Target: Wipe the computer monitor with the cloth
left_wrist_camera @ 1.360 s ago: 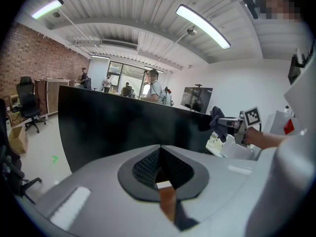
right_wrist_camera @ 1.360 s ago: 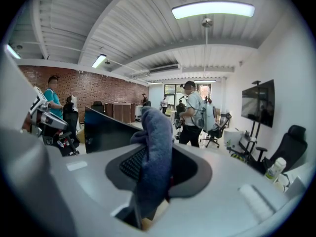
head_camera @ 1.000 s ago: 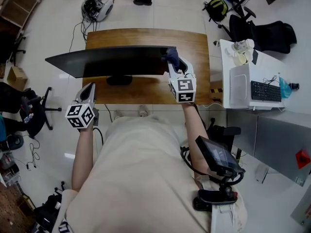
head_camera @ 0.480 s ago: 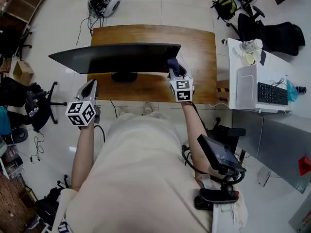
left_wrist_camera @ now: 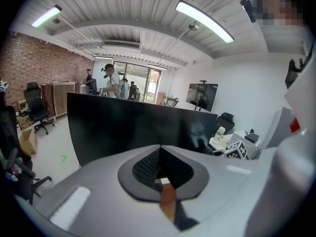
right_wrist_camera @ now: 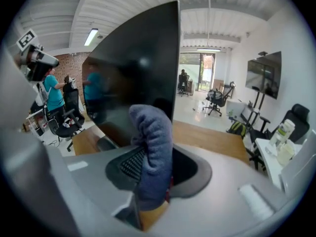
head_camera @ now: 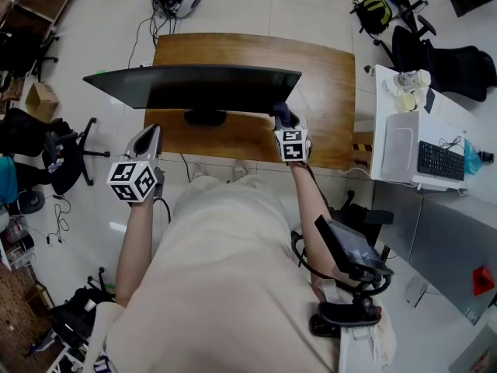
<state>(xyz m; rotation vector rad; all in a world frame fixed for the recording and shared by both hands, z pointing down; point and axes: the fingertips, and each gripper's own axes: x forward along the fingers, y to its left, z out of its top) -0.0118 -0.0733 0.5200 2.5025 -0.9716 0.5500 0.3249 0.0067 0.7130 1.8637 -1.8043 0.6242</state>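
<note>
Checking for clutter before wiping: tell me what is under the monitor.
Under the monitor, its dark stand rests on the wooden desk. From above, the monitor covers the desk strip below it, so anything there is unseen.

We hold our left gripper (head_camera: 147, 137) centre left, jaws together, empty. Our right gripper (head_camera: 284, 120), arm outstretched, clamps the cloth (right_wrist_camera: 151, 152).
</note>
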